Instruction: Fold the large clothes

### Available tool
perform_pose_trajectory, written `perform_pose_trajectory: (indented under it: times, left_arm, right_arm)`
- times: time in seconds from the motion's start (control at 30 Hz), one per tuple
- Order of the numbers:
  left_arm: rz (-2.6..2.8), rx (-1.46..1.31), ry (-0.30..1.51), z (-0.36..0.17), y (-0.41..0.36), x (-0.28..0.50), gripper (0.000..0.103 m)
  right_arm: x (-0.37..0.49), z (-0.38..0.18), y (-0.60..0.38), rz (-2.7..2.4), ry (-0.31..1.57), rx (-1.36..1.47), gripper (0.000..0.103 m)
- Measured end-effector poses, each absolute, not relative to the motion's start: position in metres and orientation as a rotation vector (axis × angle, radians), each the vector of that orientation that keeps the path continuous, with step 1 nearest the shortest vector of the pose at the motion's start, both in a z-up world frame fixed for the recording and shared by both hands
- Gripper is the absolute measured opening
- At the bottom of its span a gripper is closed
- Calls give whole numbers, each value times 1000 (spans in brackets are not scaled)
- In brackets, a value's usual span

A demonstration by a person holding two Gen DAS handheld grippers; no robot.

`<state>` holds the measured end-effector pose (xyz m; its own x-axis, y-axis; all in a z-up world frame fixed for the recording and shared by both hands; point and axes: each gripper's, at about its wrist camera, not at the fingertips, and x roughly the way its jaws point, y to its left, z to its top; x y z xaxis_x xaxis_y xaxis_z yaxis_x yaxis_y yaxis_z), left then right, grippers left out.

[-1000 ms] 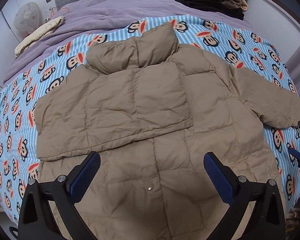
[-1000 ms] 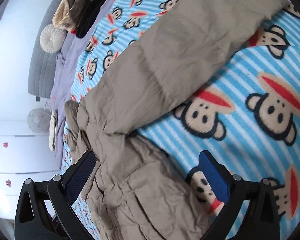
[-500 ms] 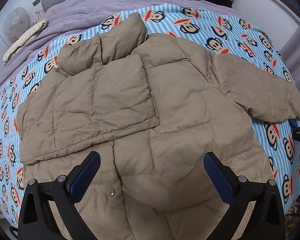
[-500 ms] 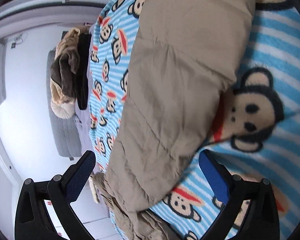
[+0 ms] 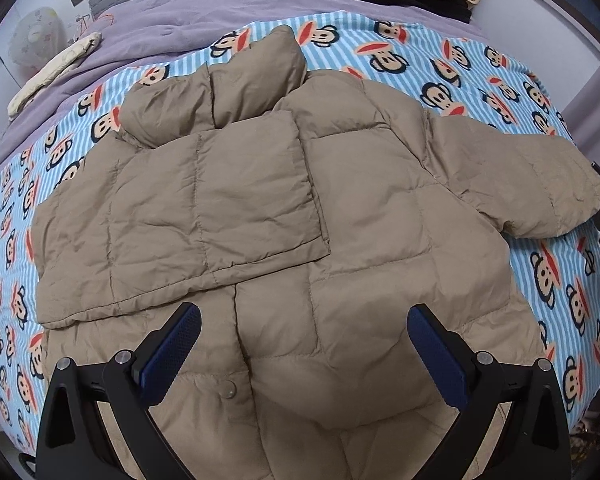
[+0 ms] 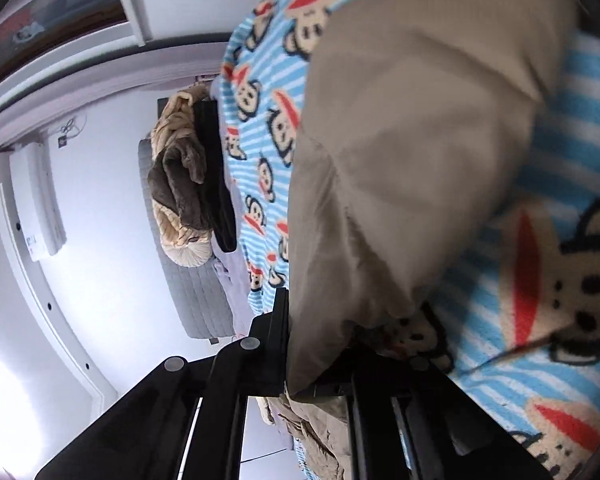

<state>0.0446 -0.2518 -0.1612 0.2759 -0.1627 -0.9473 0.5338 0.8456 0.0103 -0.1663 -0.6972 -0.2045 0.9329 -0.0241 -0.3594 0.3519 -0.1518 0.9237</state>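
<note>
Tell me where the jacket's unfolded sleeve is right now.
In the left wrist view the unfolded sleeve stretches right across the monkey blanket; its cuff is pinched in the right tongs.

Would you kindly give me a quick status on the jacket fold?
Left gripper open, over the jacket. Right gripper just closed on the sleeve cuff. Other sleeve folded in. Nothing in the way.

Your left wrist camera looks steeply down from above the jacket (image 5: 340, 208), taking in most of the bed and the monkey blanket (image 5: 452, 64). Your right wrist camera sits low at the bed's edge, rolled sideways, very near the sleeve (image 6: 412, 152). Both views share that sleeve, the blanket and the clothes pile (image 6: 184, 176).
</note>
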Motion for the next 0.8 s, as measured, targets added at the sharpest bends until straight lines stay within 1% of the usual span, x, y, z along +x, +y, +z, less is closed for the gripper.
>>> perform_pose_trajectory:
  times: [0.1, 0.23, 0.37, 0.47, 0.57, 0.63, 0.7, 0.8]
  left_arm:
    - [-471, 333, 1207, -158, -243, 52, 103]
    - [-427, 328, 1181, -153, -229, 62, 103]
    - [-395, 304, 1153, -147, -210, 76, 103]
    - [-357, 281, 1136, -143, -191, 86, 103]
    - [-309, 260, 1120, -139, -171, 95, 103]
    - [-288, 243, 1107, -137, -157, 99, 103]
    - [-269, 231, 1100, -138, -144, 102, 103]
    - [-242, 214, 1097, -142, -125, 106, 103]
  right_arm:
    - [-143, -173, -689, -262, 264, 1609, 8]
    - [-100, -133, -664, -172, 332, 1476, 8]
    - [-26, -90, -611, -78, 479, 1241, 8]
    - [26, -69, -557, -5, 566, 1073, 8]
    - [73, -69, -494, 73, 650, 943, 8]
    - [97, -79, -448, 121, 728, 848, 8]
    - [114, -98, -404, 155, 807, 781, 8]
    - [129, -140, -357, 185, 923, 748, 8]
